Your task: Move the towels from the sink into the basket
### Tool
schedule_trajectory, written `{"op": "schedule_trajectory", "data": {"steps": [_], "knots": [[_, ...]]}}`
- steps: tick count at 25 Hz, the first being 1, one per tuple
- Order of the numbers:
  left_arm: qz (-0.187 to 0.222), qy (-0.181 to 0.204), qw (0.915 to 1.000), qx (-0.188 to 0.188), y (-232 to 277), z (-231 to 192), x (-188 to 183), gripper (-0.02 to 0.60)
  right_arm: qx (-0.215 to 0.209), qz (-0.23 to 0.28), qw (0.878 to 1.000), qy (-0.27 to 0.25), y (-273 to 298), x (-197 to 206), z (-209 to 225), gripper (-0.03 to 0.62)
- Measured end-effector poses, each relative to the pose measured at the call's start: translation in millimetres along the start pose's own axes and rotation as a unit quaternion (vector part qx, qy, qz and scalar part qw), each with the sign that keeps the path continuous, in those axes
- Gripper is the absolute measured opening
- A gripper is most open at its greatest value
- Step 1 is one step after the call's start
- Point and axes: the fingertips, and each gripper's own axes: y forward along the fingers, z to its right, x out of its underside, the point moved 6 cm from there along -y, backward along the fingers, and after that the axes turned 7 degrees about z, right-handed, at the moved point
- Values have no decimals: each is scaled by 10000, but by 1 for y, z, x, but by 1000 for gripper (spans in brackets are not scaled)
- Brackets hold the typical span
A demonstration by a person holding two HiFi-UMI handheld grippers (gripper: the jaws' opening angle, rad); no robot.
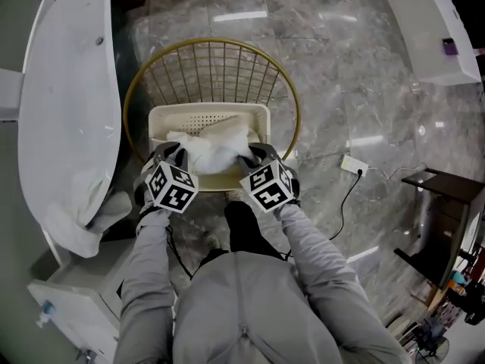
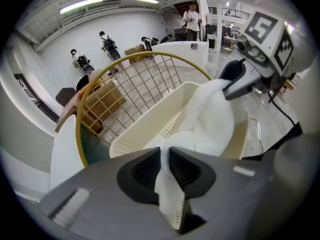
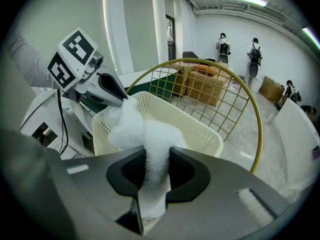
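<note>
A white towel (image 1: 216, 146) is held by both grippers at once. The left gripper (image 2: 164, 159) is clamped tight on one end of it, and a strip of cloth is seen squeezed between its jaws. The right gripper (image 3: 156, 166) is clamped tight on the other end in the same way. The towel is stretched from one gripper to the other, so its long side runs across from left to right. Its middle sags in a soft lump just ahead of both grippers. The cream plastic basket (image 1: 208, 112) with small holes is right below and in front of the grippers. The towel's middle is already inside its walls, but whether it rests on the bottom cannot be told. A gold wire grid (image 1: 212, 51) with a round rim stands behind the basket, farther from the grippers. Both grippers are pointed steeply down, side by side and close together, and neither is nearer to the basket. The white sink (image 1: 68, 105) is off to the left of the left gripper, and another white cloth (image 1: 79, 222) is draped over its near end. It seems the towel only needs to be let go to drop in.
</note>
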Motion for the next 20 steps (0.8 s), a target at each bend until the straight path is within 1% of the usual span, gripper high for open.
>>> {"op": "schedule_trajectory", "data": {"steps": [4, 7, 10, 11, 13, 20], "knots": [[12, -100, 9999, -34, 0, -3, 3, 112, -30, 85, 9998, 180, 2, 1, 1, 75], [61, -138, 9999, 21, 1, -3, 4, 117, -18, 80, 9997, 238, 4, 2, 2, 77], [72, -125, 9999, 87, 0, -1, 6, 146, -72, 70, 9995, 307, 4, 3, 1, 84], [63, -118, 9999, 97, -1, 0, 7, 151, -83, 72, 9993, 350, 4, 3, 0, 110], [54, -131, 9999, 97, -3, -1, 9, 177, -81, 75, 9989, 456, 3, 3, 0, 193], [203, -223, 9995, -1, -23, -2, 15, 192, 147, 171, 9991, 361, -14, -10, -4, 201]]}}
